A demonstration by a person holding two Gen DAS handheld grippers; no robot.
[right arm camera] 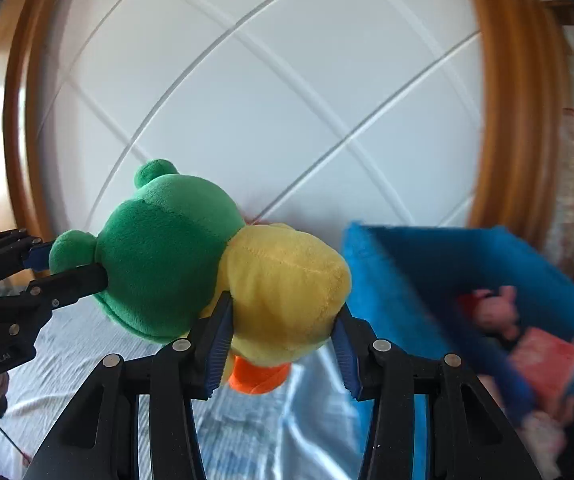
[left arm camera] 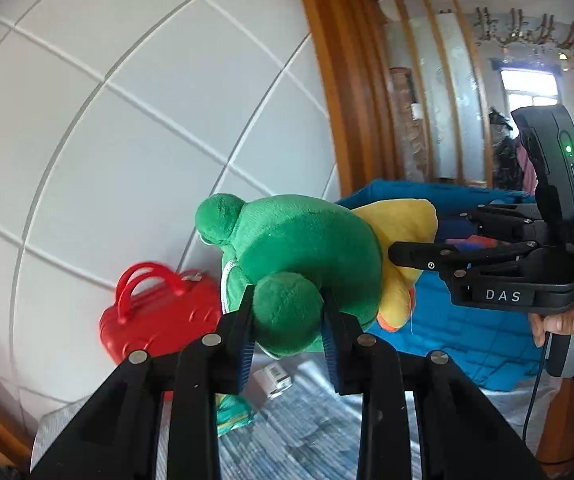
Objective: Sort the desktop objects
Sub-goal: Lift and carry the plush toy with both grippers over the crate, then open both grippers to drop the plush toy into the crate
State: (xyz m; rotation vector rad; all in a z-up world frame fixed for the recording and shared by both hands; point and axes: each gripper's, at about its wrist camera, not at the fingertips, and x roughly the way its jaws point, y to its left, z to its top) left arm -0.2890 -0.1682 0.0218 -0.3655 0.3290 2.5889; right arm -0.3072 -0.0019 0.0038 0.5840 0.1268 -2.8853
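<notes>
Bin (right arm camera: 427,264) blue, holds blurred pink toy (right arm camera: 495,312).

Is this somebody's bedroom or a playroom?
Probably a room in a home, perhaps a bedroom. A white padded panel wall framed in orange-brown wood looks like a headboard, the rumpled pale blue-white cloth like bedding, and a blue fabric bin holds toys.

You see a soft, fuzzy green frog plush (left arm camera: 307,256), a fuzzy yellow duck plush (right arm camera: 287,292), a shiny red plastic case (left arm camera: 159,316) and a blue cloth bin (right arm camera: 427,276).
</notes>
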